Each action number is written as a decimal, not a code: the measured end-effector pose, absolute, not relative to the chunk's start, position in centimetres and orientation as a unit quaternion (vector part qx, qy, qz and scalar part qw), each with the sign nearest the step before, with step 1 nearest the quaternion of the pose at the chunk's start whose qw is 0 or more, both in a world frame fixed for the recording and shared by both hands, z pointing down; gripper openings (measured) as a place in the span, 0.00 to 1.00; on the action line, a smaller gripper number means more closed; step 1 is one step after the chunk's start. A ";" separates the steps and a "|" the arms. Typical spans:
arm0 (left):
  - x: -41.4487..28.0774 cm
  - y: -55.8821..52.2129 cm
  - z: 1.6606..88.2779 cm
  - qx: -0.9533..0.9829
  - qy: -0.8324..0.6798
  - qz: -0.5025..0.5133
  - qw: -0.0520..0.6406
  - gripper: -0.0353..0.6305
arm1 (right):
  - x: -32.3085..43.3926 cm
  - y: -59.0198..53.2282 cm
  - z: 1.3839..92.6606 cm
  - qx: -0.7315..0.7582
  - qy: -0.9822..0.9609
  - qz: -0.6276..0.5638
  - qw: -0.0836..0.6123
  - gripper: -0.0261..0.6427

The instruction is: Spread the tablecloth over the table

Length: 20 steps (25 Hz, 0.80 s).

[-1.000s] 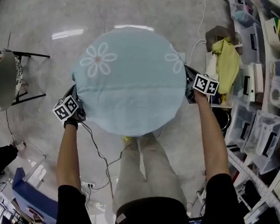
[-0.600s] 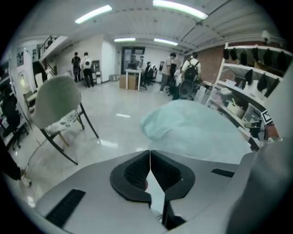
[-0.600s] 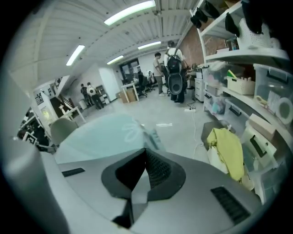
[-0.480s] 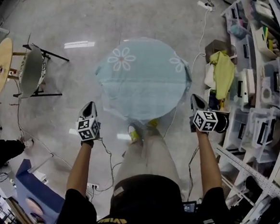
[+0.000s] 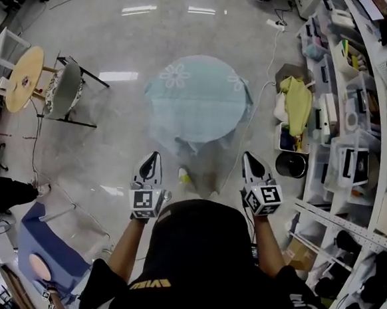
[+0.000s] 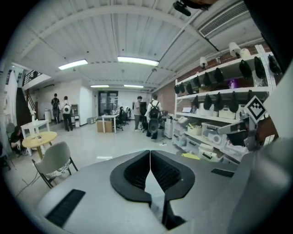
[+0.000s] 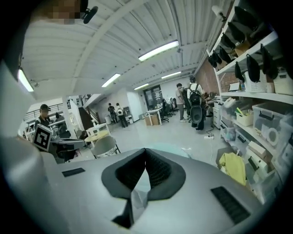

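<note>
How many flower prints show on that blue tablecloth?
2: one flower at the far left of the tablecloth, another at its far right edge; others may hide on the draped sides.

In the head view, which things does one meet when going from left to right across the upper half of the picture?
Small round wooden table → grey chair → round table under a light blue flowered cloth → yellow cloth → clear storage bins on the shelves.
</note>
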<state>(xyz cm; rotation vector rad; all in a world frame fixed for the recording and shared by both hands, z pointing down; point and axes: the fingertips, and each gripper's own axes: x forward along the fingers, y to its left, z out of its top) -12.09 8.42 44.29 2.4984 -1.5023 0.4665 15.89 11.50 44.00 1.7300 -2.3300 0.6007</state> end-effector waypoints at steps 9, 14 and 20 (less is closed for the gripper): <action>-5.9 16.1 38.9 0.842 -0.524 0.097 0.080 0.08 | 20.3 19.4 38.0 0.572 -0.806 0.132 0.078 0.04; -2.5 19.1 37.0 0.846 -0.525 0.064 0.065 0.08 | 22.9 22.5 37.2 0.575 -0.807 0.114 0.066 0.04; -1.7 21.3 35.7 0.848 -0.524 0.055 0.056 0.08 | 23.2 24.1 36.6 0.573 -0.810 0.107 0.063 0.04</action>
